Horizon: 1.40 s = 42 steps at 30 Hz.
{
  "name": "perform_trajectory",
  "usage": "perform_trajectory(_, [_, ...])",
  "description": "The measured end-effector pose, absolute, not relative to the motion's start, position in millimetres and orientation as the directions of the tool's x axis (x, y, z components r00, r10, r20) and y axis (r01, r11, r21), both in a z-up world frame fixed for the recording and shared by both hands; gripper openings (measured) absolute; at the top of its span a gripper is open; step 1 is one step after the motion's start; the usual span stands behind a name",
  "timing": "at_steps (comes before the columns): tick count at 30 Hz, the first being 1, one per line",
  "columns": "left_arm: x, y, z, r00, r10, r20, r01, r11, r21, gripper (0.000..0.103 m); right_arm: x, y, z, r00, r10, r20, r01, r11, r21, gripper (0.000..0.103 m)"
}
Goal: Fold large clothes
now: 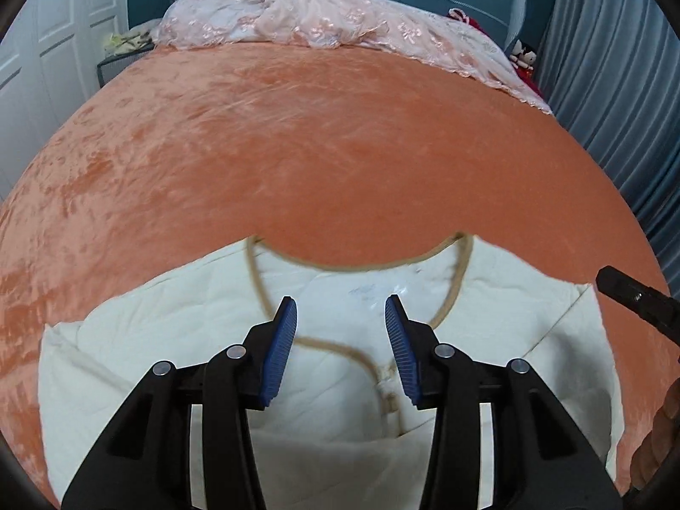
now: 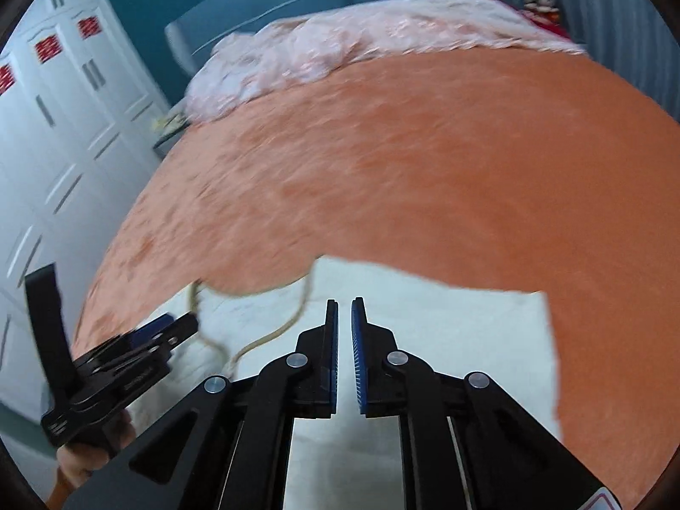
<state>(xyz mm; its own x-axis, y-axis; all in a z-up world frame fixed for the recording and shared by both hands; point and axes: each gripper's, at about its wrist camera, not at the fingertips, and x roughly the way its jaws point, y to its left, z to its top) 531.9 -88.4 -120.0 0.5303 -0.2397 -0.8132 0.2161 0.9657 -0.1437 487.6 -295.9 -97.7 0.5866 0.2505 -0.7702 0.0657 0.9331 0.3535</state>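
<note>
Left gripper (image 1: 340, 310): jaws wide apart, nothing between them, over the garment's neckline.
Right gripper (image 2: 344, 310): jaws nearly together, narrow gap, gripping nothing; view blurred.
Cream garment (image 1: 488, 310): flat on bed at 6 o'clock, tan-trimmed neck pointing to 12.
Orange blanket (image 1: 318, 148): covers bed, under garment.
Pink lace bedding (image 1: 323, 21): bunched at 12 o'clock, by the headboard.
</note>
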Motion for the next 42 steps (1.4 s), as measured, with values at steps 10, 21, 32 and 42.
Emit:
perform_trajectory(10, [520,-71,-167,0.515,-0.17,-0.84,0.265,0.964,-0.032,0.044,506,-208,-178,0.463,0.192,-0.865,-0.068,0.981,0.181,0.0])
perform_trajectory(21, [542,-64,-177,0.558,-0.14,-0.818,0.172,0.984,-0.052,0.042,521,-228,-192,0.541,0.121,-0.832,0.044,0.984,0.172,0.0])
perform_trajectory(32, [537,-63,-184,0.621,-0.132,-0.773,0.157,0.987,-0.042,0.038,527,-224,-198,0.58,0.092,-0.809,0.041,0.989,0.141,0.0])
perform_trajectory(42, [504,-45,-142,0.65,-0.061,-0.758,0.035,0.998,-0.05,0.053,465,-264,-147,0.717,0.017,-0.696,0.22,0.943,0.25,0.02])
